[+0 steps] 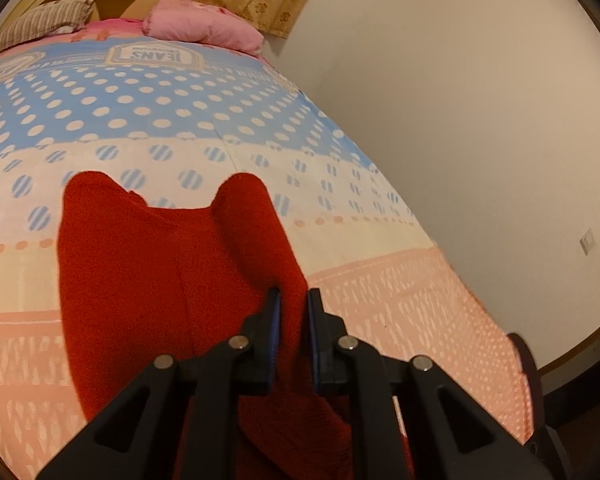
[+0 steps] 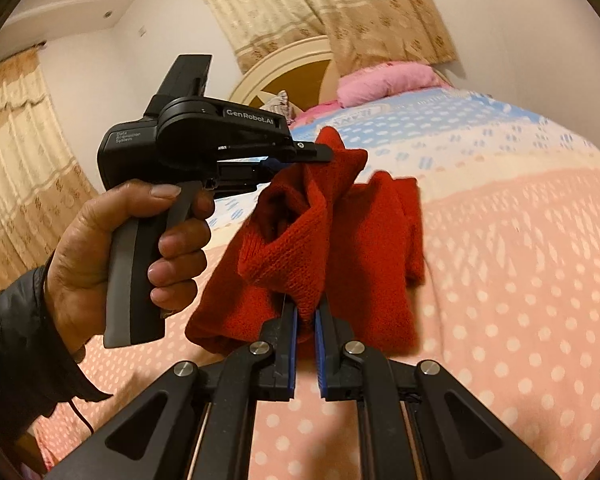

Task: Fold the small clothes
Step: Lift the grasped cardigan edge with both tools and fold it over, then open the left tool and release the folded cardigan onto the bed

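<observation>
A small red knitted garment (image 1: 172, 280) hangs over the bed, held up by both grippers; it also shows in the right wrist view (image 2: 340, 248). My left gripper (image 1: 294, 300) is shut on one edge of it, with cloth between the blue pads. In the right wrist view the left gripper (image 2: 320, 152) pinches the garment's upper corner, held by a hand. My right gripper (image 2: 306, 312) is shut on a lower fold of the garment. The far end of the garment rests on the bedspread.
The bed has a bedspread (image 1: 400, 304) with pink, cream and blue dotted bands. Pink pillows (image 1: 204, 28) and a striped pillow (image 1: 40, 20) lie by the headboard (image 2: 284, 68). A bare wall (image 1: 460, 120) runs along the bed's right side. Curtains (image 2: 20, 168) hang on the left.
</observation>
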Available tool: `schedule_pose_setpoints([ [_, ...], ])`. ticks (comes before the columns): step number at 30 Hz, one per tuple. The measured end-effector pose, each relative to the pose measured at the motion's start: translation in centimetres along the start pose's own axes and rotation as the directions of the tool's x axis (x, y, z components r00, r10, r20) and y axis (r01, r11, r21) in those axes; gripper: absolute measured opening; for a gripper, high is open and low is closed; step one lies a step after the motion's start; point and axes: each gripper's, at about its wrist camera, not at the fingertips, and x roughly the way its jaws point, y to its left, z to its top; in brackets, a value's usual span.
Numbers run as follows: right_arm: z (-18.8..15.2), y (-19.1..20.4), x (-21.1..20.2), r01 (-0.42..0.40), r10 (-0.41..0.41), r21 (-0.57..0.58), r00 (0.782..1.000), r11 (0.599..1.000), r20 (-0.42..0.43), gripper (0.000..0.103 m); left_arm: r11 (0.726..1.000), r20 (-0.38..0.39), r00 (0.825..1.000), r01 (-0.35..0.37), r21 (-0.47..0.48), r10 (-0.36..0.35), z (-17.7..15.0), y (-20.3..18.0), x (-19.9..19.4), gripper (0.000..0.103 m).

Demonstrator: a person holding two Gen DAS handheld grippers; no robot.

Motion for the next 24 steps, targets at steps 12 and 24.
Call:
schedule_pose_setpoints([
  [12, -1.4, -4.3, -1.8, -0.014, 0.014, 0.184, 1.000, 0.983, 0.001, 0.008, 0.964, 0.127, 0.982, -0.166, 0.207, 0.141, -5.1, -1.0, -5.4, 0.068],
  [24, 5.4, 2.6, -2.3, -0.054, 0.060, -0.062, 0.993, 0.997, 0.098, 0.059, 0.962, 0.148, 0.961, -0.250, 0.112, 0.233, -9.7, 3.9, -6.3, 0.077],
])
